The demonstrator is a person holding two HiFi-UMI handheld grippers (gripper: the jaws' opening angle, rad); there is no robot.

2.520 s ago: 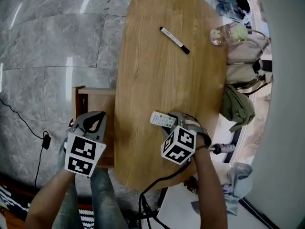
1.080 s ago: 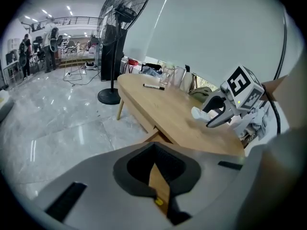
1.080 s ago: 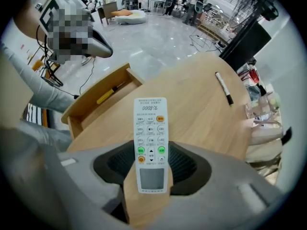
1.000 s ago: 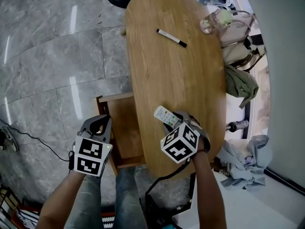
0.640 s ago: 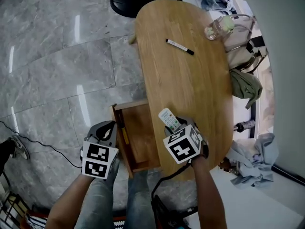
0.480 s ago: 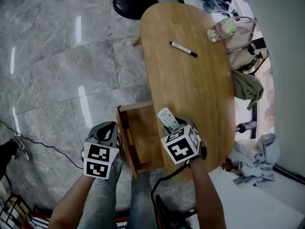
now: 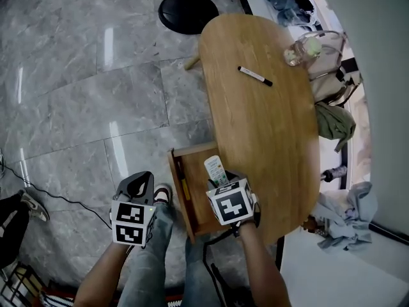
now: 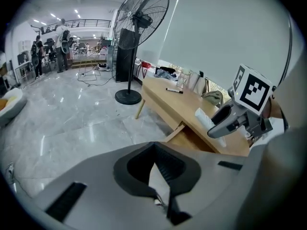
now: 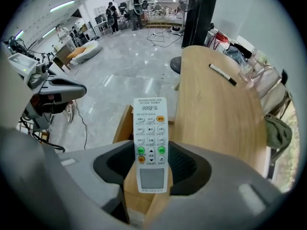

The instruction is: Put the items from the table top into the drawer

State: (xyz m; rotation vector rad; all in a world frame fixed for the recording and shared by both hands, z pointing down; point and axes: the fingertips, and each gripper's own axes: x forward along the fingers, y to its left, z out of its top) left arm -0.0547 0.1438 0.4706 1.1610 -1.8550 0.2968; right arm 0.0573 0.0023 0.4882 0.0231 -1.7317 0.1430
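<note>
A white remote (image 7: 215, 170) with coloured buttons stands up between the pads of my right gripper (image 7: 221, 181), which is shut on its lower part and points down. Seen from the head, it hangs over the open wooden drawer (image 7: 174, 171) at the left side of the oval wooden table (image 7: 268, 126). The right gripper view shows the remote (image 9: 151, 138) above the drawer's edge (image 9: 122, 123). Inside the drawer lies a thin yellow item (image 7: 183, 187). My left gripper (image 7: 142, 179) hovers left of the drawer, shut and holding nothing. A black-and-white marker (image 7: 255, 76) and a clear bottle (image 7: 300, 48) rest on the table's far end.
A fan's round black base (image 7: 188, 11) stands on the grey marble floor beyond the table. An olive bag (image 7: 332, 121) and heaped clothes (image 7: 348, 210) crowd the table's right side. The person's shoe (image 7: 160, 194) and knees are below the drawer front. A cable (image 7: 57, 200) runs over the floor.
My right gripper has carried the remote left, off the table top and over the open drawer, rolling as it went. The left gripper has drifted with it, staying left of the drawer.
</note>
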